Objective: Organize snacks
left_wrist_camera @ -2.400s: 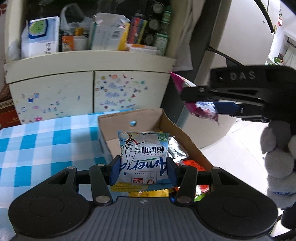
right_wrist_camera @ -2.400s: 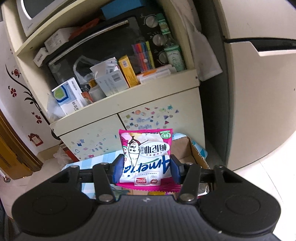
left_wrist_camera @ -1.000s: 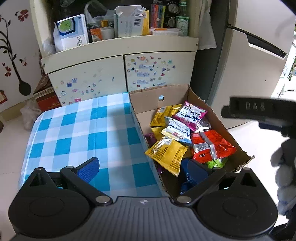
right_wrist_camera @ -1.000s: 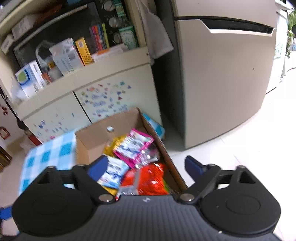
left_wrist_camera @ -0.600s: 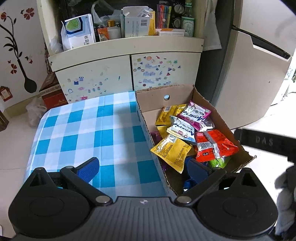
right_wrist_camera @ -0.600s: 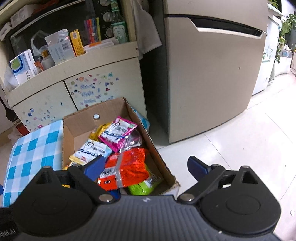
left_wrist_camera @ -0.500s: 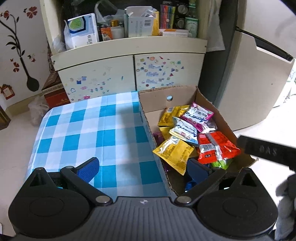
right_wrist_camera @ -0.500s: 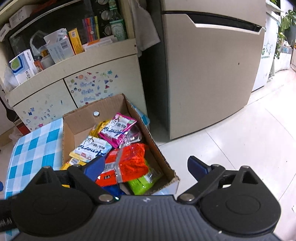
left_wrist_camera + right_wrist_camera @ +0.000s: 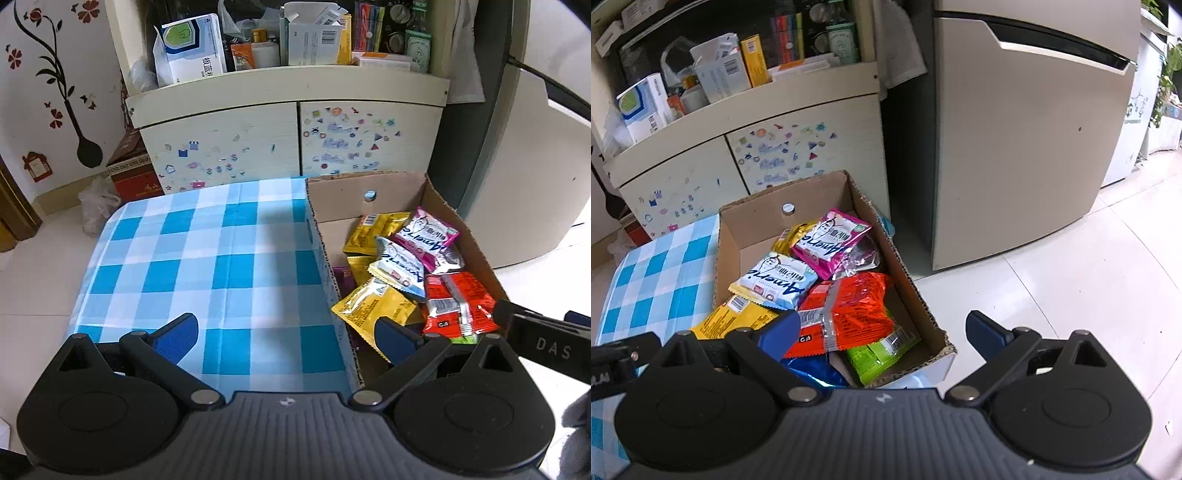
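Observation:
An open cardboard box (image 9: 343,199) (image 9: 757,210) stands at the right end of the blue-checked table (image 9: 207,258). It holds several snack packs: a pink pack (image 9: 424,236) (image 9: 827,236), a pale blue pack (image 9: 399,271) (image 9: 775,278), a yellow pack (image 9: 373,306), an orange pack (image 9: 458,306) (image 9: 849,310) and a green pack (image 9: 879,354). My left gripper (image 9: 288,332) is open and empty above the table's near edge. My right gripper (image 9: 882,332) is open and empty above the box's near right corner.
A cream cabinet (image 9: 288,129) with stickered doors and a cluttered shelf stands behind the table. A grey fridge (image 9: 1015,129) stands to the right. A red carton (image 9: 133,173) and a plastic bag (image 9: 96,206) sit on the floor at left. White floor tiles (image 9: 1071,277) lie at right.
Both grippers let go of their snack packs, pale blue and pink, which now lie in the box. Both grippers opened wide and pulled back and up from the box.

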### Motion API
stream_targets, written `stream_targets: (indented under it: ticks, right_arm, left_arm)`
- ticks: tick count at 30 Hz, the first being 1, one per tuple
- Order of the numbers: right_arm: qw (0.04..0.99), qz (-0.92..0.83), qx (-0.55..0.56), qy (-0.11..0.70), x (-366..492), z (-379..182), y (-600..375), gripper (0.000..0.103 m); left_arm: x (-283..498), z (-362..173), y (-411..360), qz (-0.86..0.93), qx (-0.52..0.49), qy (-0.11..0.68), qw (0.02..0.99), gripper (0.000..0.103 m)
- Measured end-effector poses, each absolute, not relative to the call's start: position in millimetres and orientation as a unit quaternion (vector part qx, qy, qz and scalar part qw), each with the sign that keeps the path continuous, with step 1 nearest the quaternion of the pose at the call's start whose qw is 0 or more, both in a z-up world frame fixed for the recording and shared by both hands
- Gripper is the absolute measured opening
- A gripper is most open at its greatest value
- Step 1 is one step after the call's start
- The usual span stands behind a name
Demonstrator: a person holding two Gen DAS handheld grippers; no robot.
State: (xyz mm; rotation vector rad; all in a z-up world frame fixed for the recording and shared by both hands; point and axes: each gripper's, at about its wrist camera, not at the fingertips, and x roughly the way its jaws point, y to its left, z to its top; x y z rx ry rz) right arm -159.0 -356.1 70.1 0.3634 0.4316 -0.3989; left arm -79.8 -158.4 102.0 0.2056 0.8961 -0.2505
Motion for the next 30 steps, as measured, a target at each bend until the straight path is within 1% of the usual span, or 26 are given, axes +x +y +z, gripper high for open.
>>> stream_targets:
  ticks: [14,30]
  right_arm:
    - [0.945,-0.191,0.154,0.217,-153,71,-349,0.096]
    - [0.944,-0.194,0.154,0.217,-152,72,-350,0.096]
  left_arm:
    - [-76,96,-170,-0.109,0.122,0.432,0.887,0.103]
    - [-76,93,-178,-0.117,0.132,0.433,0.884,0.103]
